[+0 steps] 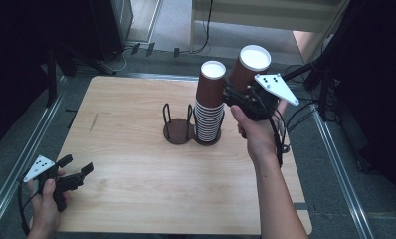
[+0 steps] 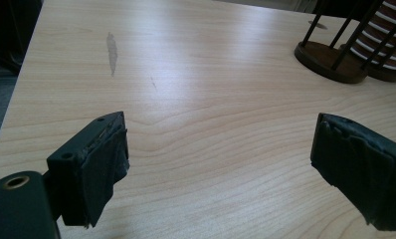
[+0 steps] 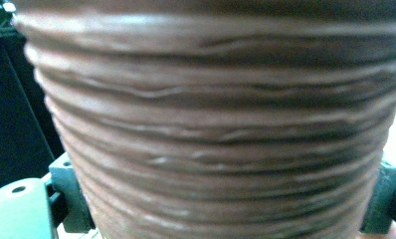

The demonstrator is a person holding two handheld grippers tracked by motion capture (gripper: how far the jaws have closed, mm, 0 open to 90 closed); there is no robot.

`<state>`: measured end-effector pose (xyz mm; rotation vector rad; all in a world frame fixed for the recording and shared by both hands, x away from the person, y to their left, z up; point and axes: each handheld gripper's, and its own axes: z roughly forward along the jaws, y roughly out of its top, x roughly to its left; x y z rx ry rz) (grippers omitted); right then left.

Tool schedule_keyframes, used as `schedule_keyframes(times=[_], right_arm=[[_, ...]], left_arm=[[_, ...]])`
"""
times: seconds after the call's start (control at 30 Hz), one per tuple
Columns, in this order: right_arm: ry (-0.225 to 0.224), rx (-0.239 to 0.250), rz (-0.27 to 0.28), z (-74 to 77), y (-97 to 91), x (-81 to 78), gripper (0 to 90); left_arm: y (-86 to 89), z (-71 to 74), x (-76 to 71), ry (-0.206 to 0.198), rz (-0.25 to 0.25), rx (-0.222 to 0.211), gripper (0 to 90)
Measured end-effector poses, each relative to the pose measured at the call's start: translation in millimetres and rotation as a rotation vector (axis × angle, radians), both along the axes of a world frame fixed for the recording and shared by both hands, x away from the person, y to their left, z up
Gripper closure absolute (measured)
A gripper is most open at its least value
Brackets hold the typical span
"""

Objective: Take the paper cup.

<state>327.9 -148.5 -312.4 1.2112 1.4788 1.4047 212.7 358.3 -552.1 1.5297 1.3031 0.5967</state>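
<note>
My right gripper [image 1: 237,94] is shut on a brown paper cup [image 1: 249,68], held tilted in the air above the table's far right, just right of a tall stack of brown cups [image 1: 209,105]. The cup's ribbed brown wall [image 3: 211,134] sits close up between the jaws in the right gripper view. The stack stands in one ring of a dark two-ring cup holder [image 1: 178,130]; the other ring holds nothing. My left gripper [image 1: 76,166] hovers open near the table's front left corner, nothing between its pads [image 2: 104,164]. The holder base [image 2: 330,59] lies ahead at its upper right.
The wooden table [image 1: 136,164] has a small grey smudge [image 2: 112,47] on its left side. Metal rails run along both table sides, and dark stands and cables [image 1: 305,79] crowd the floor at the far right.
</note>
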Motion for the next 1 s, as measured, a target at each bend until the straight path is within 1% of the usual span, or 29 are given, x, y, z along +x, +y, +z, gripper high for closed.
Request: schedule_keyframes(times=[0.03, 0.1, 0.23, 0.3, 0.37, 0.43, 0.5, 0.57, 0.67, 0.73, 0.83, 0.9, 1.0], right_arm=[[0.0, 0.0, 0.0, 0.0, 0.0, 0.0, 11.2], [0.01, -0.005, -0.006, -7.9, -6.0, -4.1, 11.2], [0.015, -0.012, -0.007, -14.9, -10.0, -8.3, 11.1], [0.018, -0.014, -0.01, -18.4, -11.7, -11.4, 11.1], [0.016, -0.013, -0.012, -21.9, -13.8, -15.0, 11.1], [0.02, -0.013, -0.011, -25.1, -15.1, -18.2, 11.1], [0.026, -0.014, -0.007, -30.0, -16.5, -21.3, 11.0], [0.033, -0.026, -0.013, -35.6, -17.1, -24.0, 11.0], [0.047, -0.036, -0.024, -43.6, -18.8, -27.1, 11.0], [0.055, -0.034, -0.025, -49.1, -20.4, -28.9, 11.0], [0.062, -0.045, -0.028, -57.3, -21.0, -31.5, 11.0], [0.067, -0.039, -0.024, -61.9, -21.6, -33.6, 11.0], [0.076, -0.037, -0.02, -70.1, -21.5, -37.6, 11.0]], left_arm=[[0.1, 0.0, 0.1, -0.002, -0.002, -0.002, 8.8], [0.1, -0.1, 0.3, -0.004, -0.007, -0.006, 8.8], [0.7, -0.1, 1.0, -0.004, -0.007, -0.013, 8.8], [0.8, -0.3, 1.8, -0.008, -0.004, -0.025, 8.8], [1.9, -0.5, 3.5, -0.01, -0.019, -0.034, 8.8], [2.1, -0.6, 4.9, -0.01, -0.02, -0.044, 8.8], [1.5, -0.3, 4.2, -0.032, -0.019, -0.032, 8.8], [0.3, 0.0, 4.0, -0.027, -0.022, -0.011, 8.8], [-2.1, 0.9, 3.7, -0.002, -0.002, 0.033, 8.7], [-2.3, 1.7, 3.6, 0.0, -0.009, 0.033, 8.7], [-1.3, 3.9, 3.7, 0.002, -0.015, 0.03, 8.7], [-0.4, 6.3, 3.9, 0.006, -0.016, 0.011, 8.7], [-1.9, 11.8, 5.2, 0.003, -0.017, 0.009, 8.7]])
